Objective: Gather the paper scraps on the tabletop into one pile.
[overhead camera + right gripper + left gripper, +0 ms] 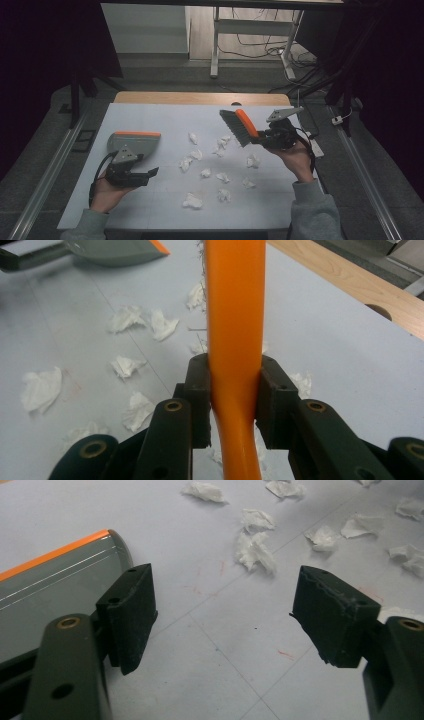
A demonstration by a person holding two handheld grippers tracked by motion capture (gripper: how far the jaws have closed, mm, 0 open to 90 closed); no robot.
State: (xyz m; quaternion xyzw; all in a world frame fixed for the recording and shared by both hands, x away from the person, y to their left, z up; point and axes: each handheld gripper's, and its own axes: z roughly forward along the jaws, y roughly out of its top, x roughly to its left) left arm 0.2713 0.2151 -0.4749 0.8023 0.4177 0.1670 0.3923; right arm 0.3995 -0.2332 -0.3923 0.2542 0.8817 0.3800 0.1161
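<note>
two grippers are at work over the white table [150, 200], and each view adds something the others lack. from above, the right gripper [264, 138] is lifted off the surface with a brush [240, 127] sticking out to its left, bristles hanging down and away from the hand, above the scattered paper scraps [220, 176]. the right gripper view shows what that angle hides: both black pads [199, 390] pressed tight on the orange brush handle [235, 340], which runs straight up between them, with scraps on the table below and to the left of it. the right hand [295, 160] reaches in from the near edge, wrist bent so the gripper points left and slightly away. the left gripper [150, 174] lies low near the table, pointing right toward the scraps, held by the left hand [107, 192]. its own view shows the jaws standing wide apart with nothing between them, the grey dustpan [55, 585] with its orange edge just beside the left pad, and the nearest scraps lying ahead of the jaws.
</note>
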